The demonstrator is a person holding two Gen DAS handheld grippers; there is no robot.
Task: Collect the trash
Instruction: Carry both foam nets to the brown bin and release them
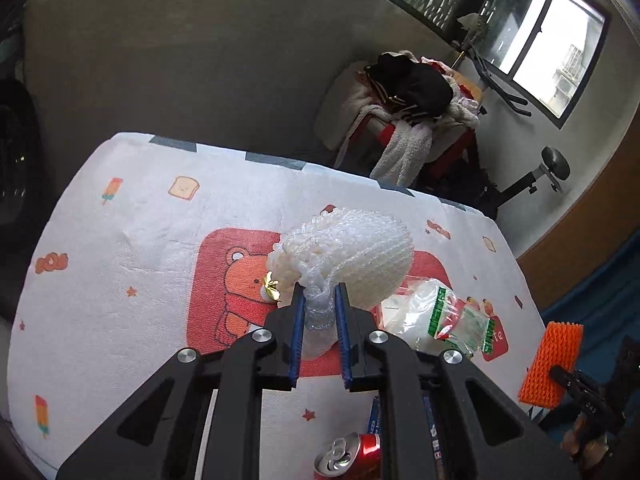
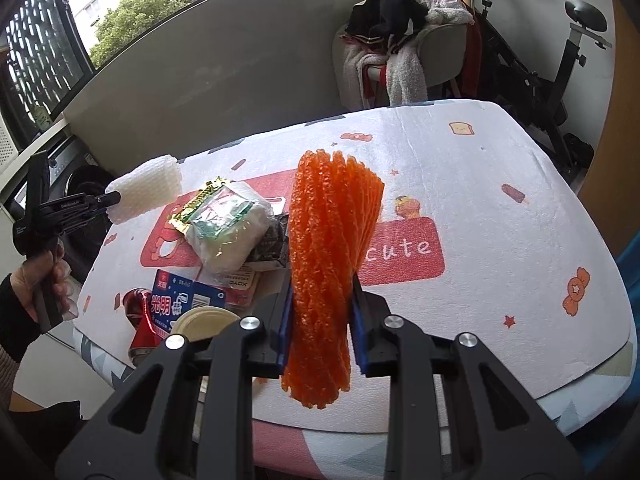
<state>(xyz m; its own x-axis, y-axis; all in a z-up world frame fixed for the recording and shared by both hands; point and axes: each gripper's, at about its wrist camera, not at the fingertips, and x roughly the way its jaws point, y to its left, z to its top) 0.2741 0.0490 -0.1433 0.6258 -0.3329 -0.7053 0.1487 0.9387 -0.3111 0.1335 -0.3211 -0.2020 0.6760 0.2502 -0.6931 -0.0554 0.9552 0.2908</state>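
The left gripper is clamped on the pinched neck of a white foam net, whose puffed end bulges past the fingertips above the table. The net hangs clear of the cloth in the right wrist view, off the table's left edge. The right gripper is clamped on an orange foam net, squeezed between its 2 blue pads and standing upright, fanned out above them and sticking out below.

The rest of the trash lies in a heap on the printed cloth: a clear bag with green and red print on top, a dark wrapper just beside it, a blue carton in front, a red can on its side at the near edge, and a round cream lid touching the carton. A hand in a dark sleeve holds the left gripper's handle.

Behind the table stands a chair piled with clothes.
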